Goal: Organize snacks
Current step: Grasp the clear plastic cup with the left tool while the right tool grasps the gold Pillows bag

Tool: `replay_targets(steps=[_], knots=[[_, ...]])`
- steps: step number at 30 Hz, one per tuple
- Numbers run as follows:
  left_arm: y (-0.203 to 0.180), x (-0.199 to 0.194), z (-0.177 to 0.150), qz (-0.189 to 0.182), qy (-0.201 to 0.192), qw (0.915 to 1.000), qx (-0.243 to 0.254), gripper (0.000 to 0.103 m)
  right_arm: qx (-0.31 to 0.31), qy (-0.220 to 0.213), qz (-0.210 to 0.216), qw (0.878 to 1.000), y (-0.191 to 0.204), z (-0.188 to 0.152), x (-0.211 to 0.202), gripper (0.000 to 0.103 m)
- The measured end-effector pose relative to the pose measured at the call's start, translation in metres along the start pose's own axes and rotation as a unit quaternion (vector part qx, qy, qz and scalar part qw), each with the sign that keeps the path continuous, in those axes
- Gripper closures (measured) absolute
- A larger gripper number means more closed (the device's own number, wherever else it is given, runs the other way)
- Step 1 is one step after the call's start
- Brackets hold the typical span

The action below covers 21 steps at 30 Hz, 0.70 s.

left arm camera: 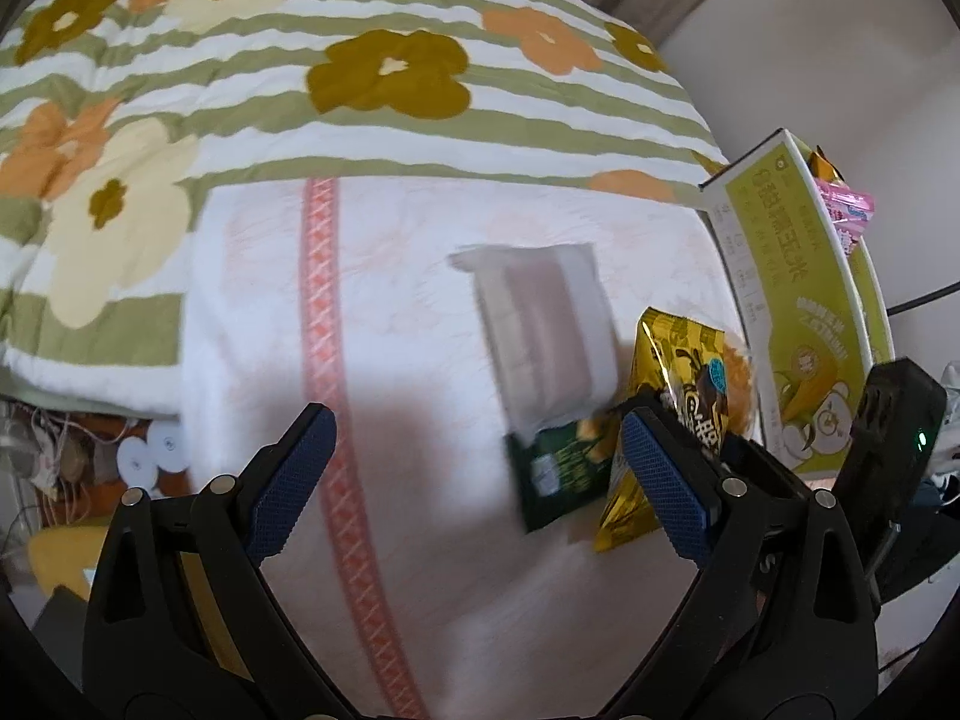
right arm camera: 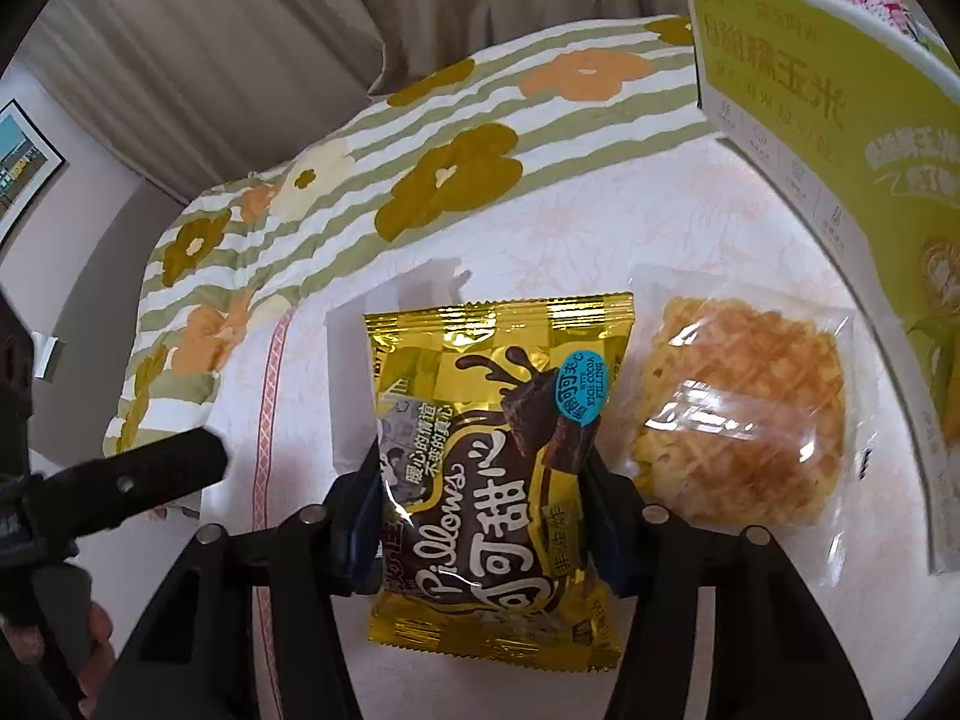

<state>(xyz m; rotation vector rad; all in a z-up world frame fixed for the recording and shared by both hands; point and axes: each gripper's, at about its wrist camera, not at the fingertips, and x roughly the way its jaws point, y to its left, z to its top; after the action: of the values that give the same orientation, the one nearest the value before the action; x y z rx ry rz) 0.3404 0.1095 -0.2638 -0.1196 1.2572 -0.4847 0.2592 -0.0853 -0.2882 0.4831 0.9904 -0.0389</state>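
Both fisheye views look steeply down along their own fingers at the white bedspread (left arm camera: 420, 300), from close above. They share the gold foil snack packet (right arm camera: 492, 450), the green-and-white cardboard box (left arm camera: 780, 300) and the flowered striped quilt (right arm camera: 420, 168).

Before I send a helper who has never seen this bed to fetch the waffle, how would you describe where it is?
Find the tall yellow-green box standing on the white bedspread. At its foot lies the waffle, between the box and the gold Pillows packet that the right gripper is clamping. Its wrapper is clear, showing a golden grid-patterned cake, while its neighbours are printed.
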Motion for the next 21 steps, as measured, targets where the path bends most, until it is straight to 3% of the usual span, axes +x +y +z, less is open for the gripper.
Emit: replay_targets(steps=[9, 21], knots=[[-0.038, 0.043, 0.027, -0.004, 0.024, 0.9996, 0.015, 0.007, -0.016, -0.019, -0.022, 0.999, -0.015, 0.005, -0.021, 0.051], [-0.059, 0.084, 0.037, 0.051, 0.041, 0.9977, 0.015, 0.008, -0.047, -0.018, -0.054, 0.997, -0.033, 0.003, -0.033, 0.051]])
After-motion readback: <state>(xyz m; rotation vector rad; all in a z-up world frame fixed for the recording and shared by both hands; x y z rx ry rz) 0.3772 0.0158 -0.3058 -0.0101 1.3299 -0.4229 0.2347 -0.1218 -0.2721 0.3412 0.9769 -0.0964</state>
